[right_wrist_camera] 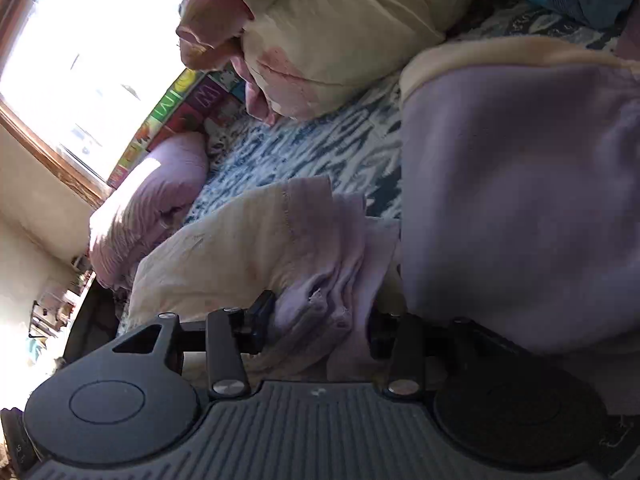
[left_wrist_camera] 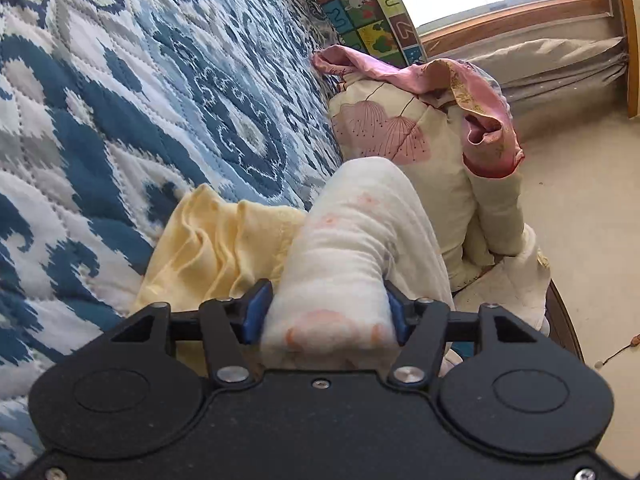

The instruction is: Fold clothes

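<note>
On the bed, the left tool (left_wrist_camera: 326, 312) has its blue pads (left_wrist_camera: 256, 312) pressed against both sides of a thick bunch of white cloth (left_wrist_camera: 360, 232) with faint pink prints. The bunch rises away from the tool and hangs over the edge of the quilt (left_wrist_camera: 120, 120). A yellow garment (left_wrist_camera: 216, 248) lies crumpled on the quilt just to the left of it.

The right tool (right_wrist_camera: 316, 320) pinches a bundle of cloth whose edges show in layers between its jaws. The bundle looks pale lilac here, though the picture is blurred and tinted, so I cannot tell whether it is the same white cloth. A large sheet of like fabric hangs close over the right side of that view.

This looks like the lift stage of a fold: both tools grip bunched fabric, and nothing is laid flat yet. The next move likely calls for drawing the two grips apart to spread the cloth, then laying it smooth on the quilt before doubling it over.

Count: two tools, both clamped on fabric. One white cloth, one yellow garment, one floral pillow (left_wrist_camera: 400, 128) with a pink cloth (left_wrist_camera: 488, 120) draped over it, and one lilac pillow (right_wrist_camera: 152, 200) near the window.
</note>
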Demonstrator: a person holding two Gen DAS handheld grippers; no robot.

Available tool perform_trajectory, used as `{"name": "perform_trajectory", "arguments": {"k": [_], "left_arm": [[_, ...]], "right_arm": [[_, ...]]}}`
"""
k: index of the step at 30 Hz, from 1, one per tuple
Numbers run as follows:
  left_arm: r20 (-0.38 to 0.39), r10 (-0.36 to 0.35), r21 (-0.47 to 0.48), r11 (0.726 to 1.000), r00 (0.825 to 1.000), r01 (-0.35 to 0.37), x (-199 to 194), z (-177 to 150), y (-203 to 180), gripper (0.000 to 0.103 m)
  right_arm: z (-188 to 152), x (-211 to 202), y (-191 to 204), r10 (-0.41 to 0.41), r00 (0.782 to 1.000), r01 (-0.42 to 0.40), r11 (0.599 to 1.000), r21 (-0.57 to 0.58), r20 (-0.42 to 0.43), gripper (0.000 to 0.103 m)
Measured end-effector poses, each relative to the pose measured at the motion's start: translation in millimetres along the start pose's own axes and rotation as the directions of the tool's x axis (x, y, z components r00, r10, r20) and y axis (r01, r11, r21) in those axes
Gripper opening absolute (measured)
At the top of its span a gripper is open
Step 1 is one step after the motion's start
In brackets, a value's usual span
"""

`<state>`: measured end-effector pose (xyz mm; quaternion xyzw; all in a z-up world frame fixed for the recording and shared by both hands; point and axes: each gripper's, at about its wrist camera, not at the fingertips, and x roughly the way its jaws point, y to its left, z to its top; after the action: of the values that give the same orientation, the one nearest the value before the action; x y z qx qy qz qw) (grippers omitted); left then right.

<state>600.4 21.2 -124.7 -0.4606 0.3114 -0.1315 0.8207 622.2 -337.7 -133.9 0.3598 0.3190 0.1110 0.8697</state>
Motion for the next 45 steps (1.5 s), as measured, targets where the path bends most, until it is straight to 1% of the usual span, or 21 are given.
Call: {"name": "perform_trajectory", "arguments": {"k": [3,5,6,7,8,9,11,15,18,23,24,27,30,32,34,35,36,38,41,44,45], "left_arm": [[0.003,0.005,0.007,1.0,1.0,-0.005,-18.5,4.6,-12.1,0.071],[0.017,0.014,0.03,0.999,1.0,-0.015,-38.8,3.8,-20.6,0.076],[0.027,0.028,0.067,0.997,0.999,-0.029,-53.4,1.1,-27.0,0.077],[0.029,0.034,0.101,0.994,0.999,-0.036,-71.6,-5.0,-31.9,0.078],[0.027,0.033,0.124,0.992,0.999,-0.036,-90.6,-12.4,-35.4,0.078],[0.025,0.033,0.148,0.988,0.999,-0.036,-109.6,-19.8,-38.9,0.08],[0.021,0.032,0.195,0.98,0.999,-0.035,-147.7,-34.6,-45.8,0.084],[0.017,0.025,0.287,0.957,1.0,-0.029,-225.3,-68.1,-58.7,0.094],[0.019,0.014,0.361,0.932,1.0,-0.02,-294.8,-101.0,-69.2,0.103],[0.07,0.039,0.441,0.895,0.997,-0.066,-394.6,-145.8,-86.2,0.103],[0.099,0.065,0.465,0.879,0.993,-0.104,-410.8,-154.9,-90.8,0.103],[0.197,0.173,0.54,0.803,0.965,-0.254,-454.8,-185.9,-105.9,0.103],[0.267,0.227,0.592,0.729,0.937,-0.345,-481.8,-214.8,-116.1,0.103],[0.287,0.255,0.616,0.689,0.923,-0.382,-495.3,-233.0,-117.9,0.103],[0.276,0.26,0.64,0.669,0.925,-0.378,-505.1,-249.6,-118.0,0.103],[0.266,0.258,0.642,0.672,0.929,-0.37,-509.0,-256.7,-117.0,0.103],[0.267,0.256,0.628,0.685,0.929,-0.369,-515.0,-263.8,-114.2,0.103],[0.288,0.257,0.595,0.706,0.922,-0.383,-529.1,-273.9,-107.9,0.103],[0.299,0.266,0.57,0.72,0.916,-0.396,-541.7,-285.7,-105.3,0.103],[0.272,0.259,0.595,0.711,0.927,-0.373,-555.6,-294.4,-109.7,0.103],[0.285,0.268,0.597,0.701,0.92,-0.389,-558.1,-296.9,-111.6,0.103]], "right_arm": [[5.8,6.6,9.3,-0.016,1.0,0.017,0.999,-0.031,0.02,0.044],[12.3,0.4,7.8,0.001,1.0,-0.001,1.0,0.016,0.021,0.047],[13.5,-8.0,9.7,0.015,0.999,-0.015,1.0,0.019,0.044,0.053],[10.6,-25.7,16.0,0.013,0.996,-0.012,1.0,-0.01,0.085,0.055],[6.9,-45.1,23.0,0.008,0.992,-0.003,0.999,-0.045,0.129,0.062],[3.6,-56.8,27.5,-0.004,0.992,0.014,0.998,-0.069,0.13,0.068],[-7.8,-85.1,34.1,-0.028,0.995,0.038,0.994,-0.102,0.098,0.069],[-57.9,-155.3,45.6,-0.015,1.0,0.015,0.986,-0.167,0.0,0.091],[-105.1,-211.4,59.6,-0.006,0.999,-0.004,0.982,-0.187,-0.052,0.1],[-178.3,-295.4,97.5,-0.029,0.995,0.005,0.969,-0.247,-0.095,0.103],[-191.7,-311.6,108.0,-0.04,0.994,0.012,0.962,-0.271,-0.097,0.103],[-231.4,-360.9,140.8,-0.072,0.993,0.035,0.938,-0.345,-0.096,0.103],[-260.3,-395.2,165.1,-0.103,0.992,0.063,0.907,-0.417,-0.074,0.103],[-275.6,-410.4,175.6,-0.137,0.988,0.093,0.885,-0.455,-0.066,0.103],[-291.2,-425.7,184.3,-0.176,0.983,0.127,0.864,-0.488,-0.056,0.103],[-297.8,-433.1,187.0,-0.192,0.98,0.143,0.854,-0.5,-0.047,0.103],[-303.5,-439.8,189.1,-0.203,0.979,0.156,0.847,-0.508,-0.037,0.103],[-313.9,-452.5,192.8,-0.221,0.975,0.18,0.836,-0.519,-0.018,0.103],[-325.6,-469.0,197.9,-0.238,0.971,0.205,0.821,-0.532,0.007,0.103],[-333.8,-482.2,201.7,-0.248,0.968,0.223,0.81,-0.542,0.029,0.103],[-336.3,-486.3,202.4,-0.25,0.968,0.229,0.809,-0.542,0.035,0.103]]}}
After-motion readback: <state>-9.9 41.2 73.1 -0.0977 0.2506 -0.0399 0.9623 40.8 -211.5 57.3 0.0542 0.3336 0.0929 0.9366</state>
